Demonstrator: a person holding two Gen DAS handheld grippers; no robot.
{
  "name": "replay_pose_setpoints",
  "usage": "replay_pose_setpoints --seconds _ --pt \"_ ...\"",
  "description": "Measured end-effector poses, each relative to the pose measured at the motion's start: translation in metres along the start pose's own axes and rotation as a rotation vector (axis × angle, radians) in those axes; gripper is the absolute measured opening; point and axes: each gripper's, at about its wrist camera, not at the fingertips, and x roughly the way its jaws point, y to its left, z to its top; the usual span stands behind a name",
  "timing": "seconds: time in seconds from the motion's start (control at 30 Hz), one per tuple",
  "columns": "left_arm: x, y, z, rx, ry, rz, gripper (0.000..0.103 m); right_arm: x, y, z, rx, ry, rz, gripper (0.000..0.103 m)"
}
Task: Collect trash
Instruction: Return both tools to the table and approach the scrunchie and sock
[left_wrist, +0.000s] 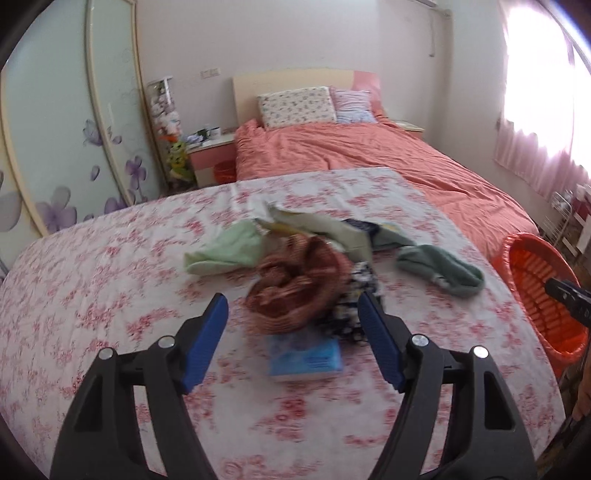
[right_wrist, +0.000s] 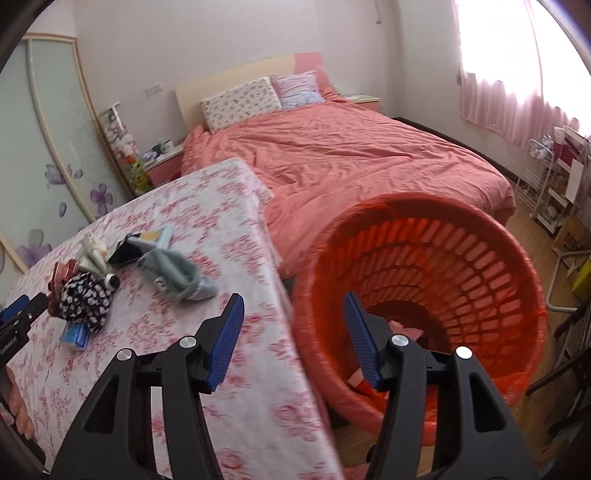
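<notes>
Wide left jaws (nothing held) frame blue packet (left_wrist: 306, 356); right jaws wide by basket (right_wrist: 436, 258).

We see a heap of trash ahead of our left gripper (left_wrist: 293, 321): a crumpled reddish-brown wrapper (left_wrist: 299, 284) just past its fingertips, a flat blue packet (left_wrist: 304, 358) between them, and a green cloth (left_wrist: 439, 267) farther right. Beside our right gripper (right_wrist: 293, 330) an orange basket (right_wrist: 480, 266) lies tilted, mouth facing us.

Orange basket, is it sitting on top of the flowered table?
No, the orange basket stands off the edge of the flowered table, beside it and lower, over the wooden floor.
</notes>
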Motion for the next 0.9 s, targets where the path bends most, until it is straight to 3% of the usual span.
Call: replay_pose_setpoints --seconds 0.2,0.3,0.37,0.5,0.7,0.83,0.9 --pt "0.027 0.013 0.003 -0.032 0.049 -0.025 0.058 0.013 0.039 0.0 -0.058 0.021 0.034 0.056" --pt "0.039 0.009 0.001 -0.03 0.067 -0.044 0.042 0.017 0.053 0.0 -0.08 0.026 0.044 0.056" --pt "0.045 0.01 0.0 -0.035 0.082 -0.056 0.021 0.022 0.064 0.0 -0.098 0.028 0.05 0.056" --pt "0.045 0.031 -0.003 -0.088 0.087 -0.051 0.008 0.032 0.078 0.0 -0.124 0.035 0.057 0.056" --pt "0.033 0.081 -0.022 -0.137 0.102 -0.001 0.008 0.053 0.09 0.008 -0.136 0.03 0.006 0.056" --pt "0.03 0.102 -0.031 -0.172 0.119 0.015 0.008 0.075 0.092 0.012 -0.12 0.083 -0.02 0.056" --pt "0.03 0.105 -0.032 -0.185 0.125 0.009 0.008 0.082 0.091 0.01 -0.112 0.121 -0.022 0.045"
